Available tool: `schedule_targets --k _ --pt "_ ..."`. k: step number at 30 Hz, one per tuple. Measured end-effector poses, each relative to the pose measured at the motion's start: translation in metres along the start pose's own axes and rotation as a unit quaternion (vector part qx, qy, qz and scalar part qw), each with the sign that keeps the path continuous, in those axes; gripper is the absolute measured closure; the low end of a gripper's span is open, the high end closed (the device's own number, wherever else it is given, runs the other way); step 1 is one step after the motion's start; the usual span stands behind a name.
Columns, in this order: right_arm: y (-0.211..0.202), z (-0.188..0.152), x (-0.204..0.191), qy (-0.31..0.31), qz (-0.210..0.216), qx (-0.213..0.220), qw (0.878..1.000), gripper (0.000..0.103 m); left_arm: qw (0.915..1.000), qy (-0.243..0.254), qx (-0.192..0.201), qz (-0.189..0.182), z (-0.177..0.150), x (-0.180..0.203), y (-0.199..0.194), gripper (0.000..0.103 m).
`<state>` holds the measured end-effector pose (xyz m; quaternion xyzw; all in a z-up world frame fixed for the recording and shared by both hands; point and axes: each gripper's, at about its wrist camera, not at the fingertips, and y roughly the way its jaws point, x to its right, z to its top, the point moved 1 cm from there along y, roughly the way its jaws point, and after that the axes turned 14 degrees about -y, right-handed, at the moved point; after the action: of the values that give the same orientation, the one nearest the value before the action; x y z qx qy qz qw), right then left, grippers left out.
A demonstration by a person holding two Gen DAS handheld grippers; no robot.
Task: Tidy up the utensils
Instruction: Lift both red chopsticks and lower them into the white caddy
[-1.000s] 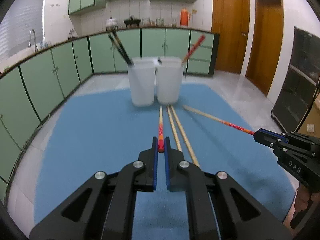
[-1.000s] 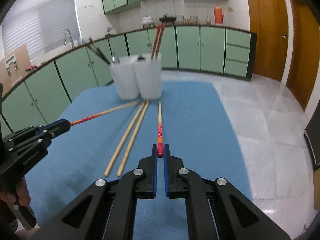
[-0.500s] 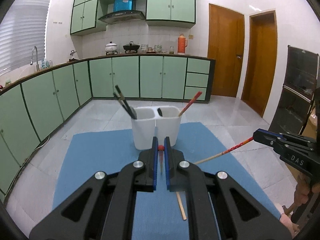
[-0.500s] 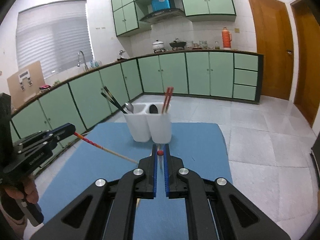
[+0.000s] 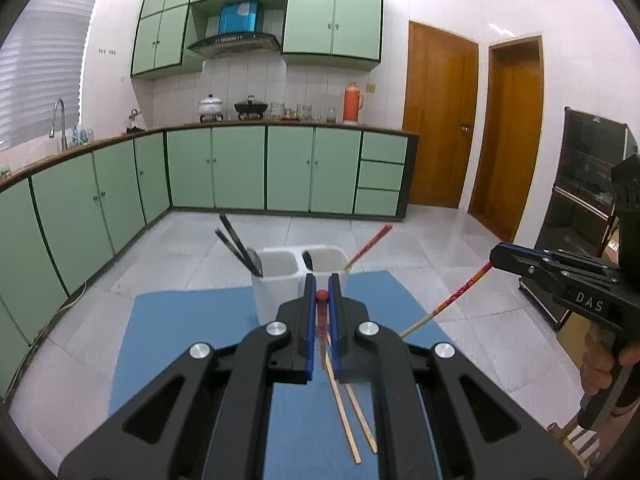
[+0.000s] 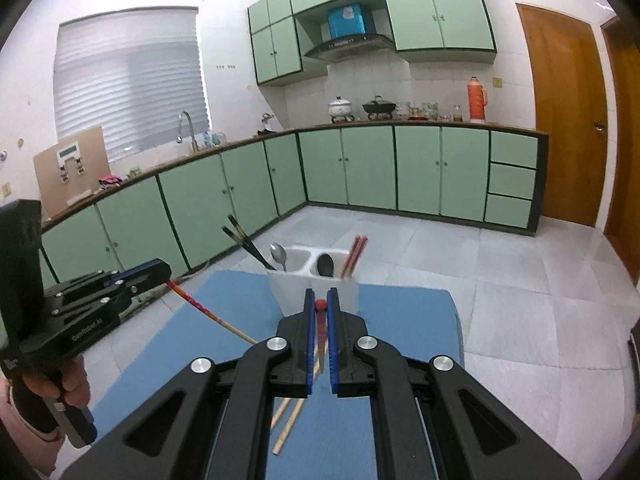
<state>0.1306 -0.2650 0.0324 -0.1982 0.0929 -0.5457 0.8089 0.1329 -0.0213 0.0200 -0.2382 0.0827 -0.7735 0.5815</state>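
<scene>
Left gripper (image 5: 321, 294): clamped on a red chopstick (image 5: 321, 320), lifted over the mat (image 5: 192, 340).
Right gripper (image 6: 321, 304): clamped on a second red chopstick (image 6: 321, 328), also off the mat.
Holder (image 6: 296, 276): mat's far edge, middle; spoons, chopsticks inside.
Plain pair (image 5: 352, 412): lying mid-mat.

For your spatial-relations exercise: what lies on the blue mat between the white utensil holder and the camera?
Two plain wooden chopsticks, side by side on the blue mat, seen in both wrist views.

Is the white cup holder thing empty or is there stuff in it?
Not empty. The white holder already has black chopsticks, a silver spoon, a dark spoon and red chopsticks standing inside.
</scene>
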Motion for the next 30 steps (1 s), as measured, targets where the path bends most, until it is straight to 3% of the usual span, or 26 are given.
schedule_targets --k 8,17,25,30 --pt "-0.013 0.044 0.003 -0.014 0.015 0.049 0.999 0.097 0.9985 0.009 0.053 -0.013 0.034 0.010 -0.014 0.098" --pt "-0.002 0.104 0.017 -0.031 -0.007 0.090 0.995 0.097 0.9923 0.019 0.120 -0.025 0.092 0.032 -0.002 0.098" --pt "0.051 0.119 0.026 -0.053 -0.045 0.057 0.996 0.097 0.9901 0.011 0.140 0.007 0.119 0.029 0.055 0.098" --pt "0.095 0.103 0.029 -0.043 -0.038 0.024 0.998 0.097 0.9934 0.001 0.110 0.033 0.108 0.016 0.105 0.098"
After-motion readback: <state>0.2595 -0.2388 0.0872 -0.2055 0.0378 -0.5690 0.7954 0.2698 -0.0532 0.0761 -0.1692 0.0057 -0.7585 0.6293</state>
